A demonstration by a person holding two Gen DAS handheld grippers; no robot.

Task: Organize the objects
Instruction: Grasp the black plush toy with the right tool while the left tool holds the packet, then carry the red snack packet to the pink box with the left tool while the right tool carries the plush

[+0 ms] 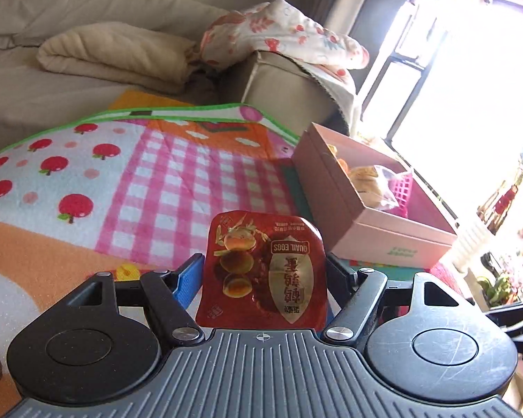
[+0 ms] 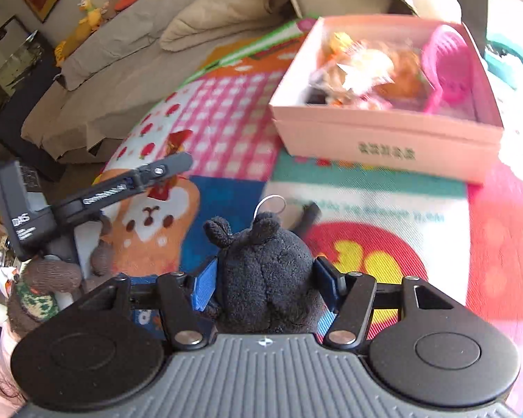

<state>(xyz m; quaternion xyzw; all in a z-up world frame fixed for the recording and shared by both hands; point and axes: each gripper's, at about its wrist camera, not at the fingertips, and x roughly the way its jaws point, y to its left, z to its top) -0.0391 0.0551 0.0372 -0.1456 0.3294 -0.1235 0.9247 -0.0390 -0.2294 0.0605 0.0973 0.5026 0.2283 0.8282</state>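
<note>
The left tool (image 1: 263,271) grips a red quail-egg packet (image 1: 263,271) upright between its pads, low in the centre of its view, above the patterned play mat (image 1: 150,181). The pink box (image 1: 383,230), holding snacks and a pink basket (image 1: 402,188), sits to the right on that mat. The right tool (image 2: 265,278) is clamped around a dark plush toy (image 2: 266,271) at lower centre; the box (image 2: 387,139) lies at upper right, well apart.
</note>
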